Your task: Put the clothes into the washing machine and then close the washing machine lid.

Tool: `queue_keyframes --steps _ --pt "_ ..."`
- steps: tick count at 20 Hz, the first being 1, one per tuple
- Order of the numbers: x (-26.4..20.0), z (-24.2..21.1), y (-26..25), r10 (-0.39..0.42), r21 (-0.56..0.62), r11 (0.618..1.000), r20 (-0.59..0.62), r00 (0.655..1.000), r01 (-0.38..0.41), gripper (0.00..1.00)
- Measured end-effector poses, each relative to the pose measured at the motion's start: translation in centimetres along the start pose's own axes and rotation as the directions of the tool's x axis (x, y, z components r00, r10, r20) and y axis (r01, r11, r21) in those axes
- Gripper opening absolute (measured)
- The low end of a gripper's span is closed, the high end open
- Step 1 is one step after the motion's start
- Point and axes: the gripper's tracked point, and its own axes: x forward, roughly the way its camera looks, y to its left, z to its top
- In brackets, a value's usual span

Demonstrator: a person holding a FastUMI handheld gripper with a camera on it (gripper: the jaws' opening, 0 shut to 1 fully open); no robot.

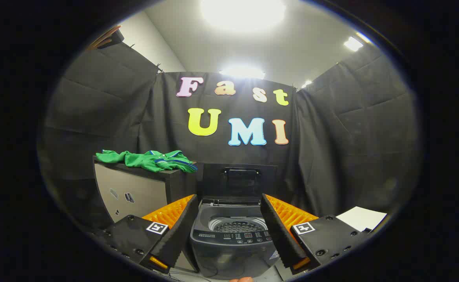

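The gripper hangs with its fingers spread wide and empty, framing the washing machine, whose lid stands up behind the open drum. The green garment lies crumpled on a cabinet left of the washer. Best reach there, pinch a thick fold, and lift clear.

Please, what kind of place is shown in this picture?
Probably a staged recording booth for a laundry task, not a real home. Black cloth walls enclose a small top-loading washing machine with its lid raised, seen between the open fingers, and green clothes on a cabinet.
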Motion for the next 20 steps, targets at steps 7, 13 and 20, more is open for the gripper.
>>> queue_keyframes --steps 7,13,20 --pt "0.31 -0.04 0.00 -0.008 0.011 1.000 -0.013 1.000 0.008 0.99" --pt "0.16 -0.57 -0.31 -0.016 -0.003 1.000 -0.027 1.000 0.016 0.99" --pt "0.11 -0.77 -0.53 -0.023 -0.010 1.000 -0.038 0.999 0.023 0.99"
